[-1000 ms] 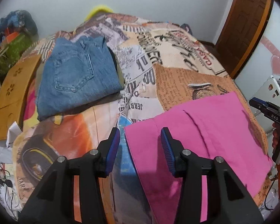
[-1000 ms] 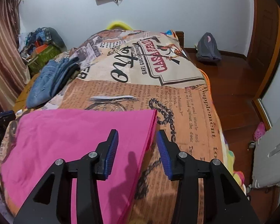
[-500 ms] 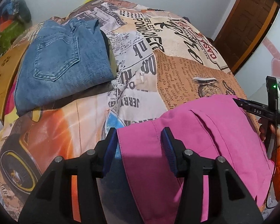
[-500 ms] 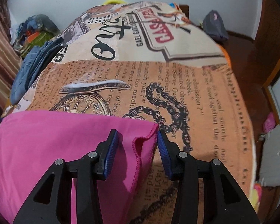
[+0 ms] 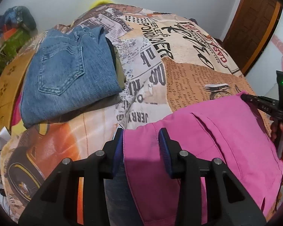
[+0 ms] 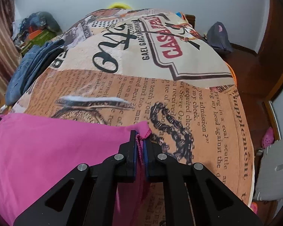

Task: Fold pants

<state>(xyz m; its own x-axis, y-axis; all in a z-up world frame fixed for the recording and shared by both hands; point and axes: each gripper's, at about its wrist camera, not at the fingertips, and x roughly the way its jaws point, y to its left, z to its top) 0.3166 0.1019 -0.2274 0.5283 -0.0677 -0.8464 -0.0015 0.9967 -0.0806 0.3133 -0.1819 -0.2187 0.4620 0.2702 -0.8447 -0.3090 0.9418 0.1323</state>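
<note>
Pink pants point(image 5: 207, 141) lie flat on the near part of the bed, also in the right wrist view point(image 6: 52, 150). My left gripper point(image 5: 141, 137) is open, its fingers straddling the pants' near left corner, with fabric between them. My right gripper point(image 6: 140, 141) is shut on the pants' far right corner, the frayed hem sticking up between the pads. The right gripper shows at the right edge of the left wrist view point(image 5: 254, 101), at the pants' far corner.
Folded blue jeans point(image 5: 66, 75) lie on the bed's far left, also seen in the right wrist view point(image 6: 28, 71). The bed has a printed newspaper-pattern cover point(image 6: 160, 75). A cardboard piece point(image 5: 5, 86) lies left. A wooden door point(image 5: 254, 18) and floor are right.
My right gripper closed on the pants' corner. My left gripper moved lower and forward so its open fingers straddle the near left corner.
</note>
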